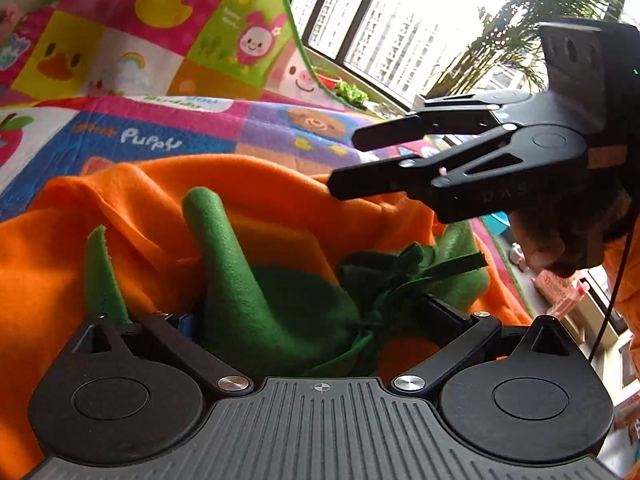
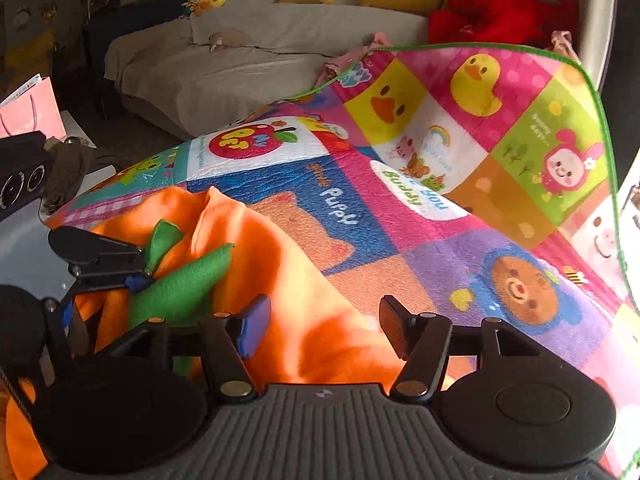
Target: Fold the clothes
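**Matte black grippers, silver screws**

The left gripper [image 1: 312, 312] has a ribbed grey-black body with a small crosshair mark, round black discs either side of it, and silver screws. The right gripper [image 2: 324, 320] matches, one finger pad [image 2: 256, 326] blue. An orange sleeve [image 1: 628, 284] shows beside a thin black cable [image 1: 612, 292].

The left wrist camera sat close above a crumpled orange fleece garment with green felt leaves [image 1: 248, 216], facing bright windows [image 1: 400, 32]. The right wrist camera looked the opposite way, toward a beige sofa [image 2: 248, 56]. Both views shared the garment and a colourful cartoon-patchwork mat [image 1: 168, 40].
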`<act>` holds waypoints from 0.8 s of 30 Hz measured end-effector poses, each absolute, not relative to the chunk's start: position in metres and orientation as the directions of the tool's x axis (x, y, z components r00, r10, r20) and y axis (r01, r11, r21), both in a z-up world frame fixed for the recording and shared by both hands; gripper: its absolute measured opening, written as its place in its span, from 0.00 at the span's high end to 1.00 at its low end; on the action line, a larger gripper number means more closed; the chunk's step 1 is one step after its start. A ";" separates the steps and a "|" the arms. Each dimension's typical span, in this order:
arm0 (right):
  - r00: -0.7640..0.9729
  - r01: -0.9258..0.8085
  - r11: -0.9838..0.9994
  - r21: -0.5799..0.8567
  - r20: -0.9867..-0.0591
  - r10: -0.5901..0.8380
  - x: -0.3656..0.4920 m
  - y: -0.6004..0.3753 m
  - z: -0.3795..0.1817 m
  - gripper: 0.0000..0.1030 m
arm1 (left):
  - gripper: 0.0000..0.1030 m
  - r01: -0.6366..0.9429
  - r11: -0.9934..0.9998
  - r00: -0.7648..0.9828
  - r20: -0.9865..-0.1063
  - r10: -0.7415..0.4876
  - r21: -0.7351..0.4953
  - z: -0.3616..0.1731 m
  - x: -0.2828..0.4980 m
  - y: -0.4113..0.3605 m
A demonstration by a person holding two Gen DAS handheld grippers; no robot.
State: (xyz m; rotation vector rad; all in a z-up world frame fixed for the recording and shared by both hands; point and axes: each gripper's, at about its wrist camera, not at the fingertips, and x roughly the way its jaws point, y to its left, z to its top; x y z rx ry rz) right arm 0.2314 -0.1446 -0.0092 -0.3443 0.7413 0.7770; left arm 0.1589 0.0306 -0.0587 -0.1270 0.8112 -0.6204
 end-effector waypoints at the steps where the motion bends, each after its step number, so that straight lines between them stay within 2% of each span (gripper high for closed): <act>1: 0.457 -0.751 0.661 0.003 -0.720 0.522 0.238 -0.136 -0.014 0.41 | 0.00 0.477 0.816 0.525 -0.640 -0.561 -0.325 -0.059 0.158 0.030; 7: 0.348 -0.732 0.673 0.106 -0.791 0.503 0.280 -0.120 -0.056 0.37 | 0.00 0.507 0.814 0.527 -0.647 -0.552 -0.282 -0.062 0.150 0.033; 9: 0.344 -0.720 0.681 0.134 -0.784 0.518 0.276 -0.123 -0.055 0.48 | 0.00 0.511 0.812 0.530 -0.640 -0.556 -0.283 -0.062 0.149 0.035; 10: 0.331 -0.716 0.679 0.158 -0.781 0.530 0.272 -0.124 -0.054 0.65 | 0.00 0.510 0.811 0.531 -0.638 -0.558 -0.285 -0.062 0.148 0.035; 11: 0.328 -0.714 0.679 0.168 -0.778 0.536 0.266 -0.124 -0.052 0.73 | 0.00 0.510 0.811 0.532 -0.635 -0.560 -0.287 -0.062 0.148 0.036; 14: 0.372 -0.726 0.676 0.125 -0.755 0.539 0.246 -0.123 -0.039 0.89 | 0.00 0.508 0.810 0.537 -0.627 -0.565 -0.294 -0.062 0.147 0.037; 17: 0.386 -0.729 0.667 0.154 -0.713 0.585 0.222 -0.133 -0.017 0.96 | 0.00 0.507 0.808 0.541 -0.619 -0.569 -0.300 -0.062 0.147 0.038; 22: 0.380 -0.751 0.635 0.181 -0.668 0.640 0.172 -0.148 0.010 0.96 | 0.00 0.512 0.799 0.538 -0.608 -0.584 -0.314 -0.051 0.131 0.052; 24: 0.376 -0.756 0.633 0.167 -0.681 0.628 0.153 -0.150 0.004 0.96 | 0.00 0.519 0.804 0.543 -0.614 -0.573 -0.290 -0.043 0.120 0.057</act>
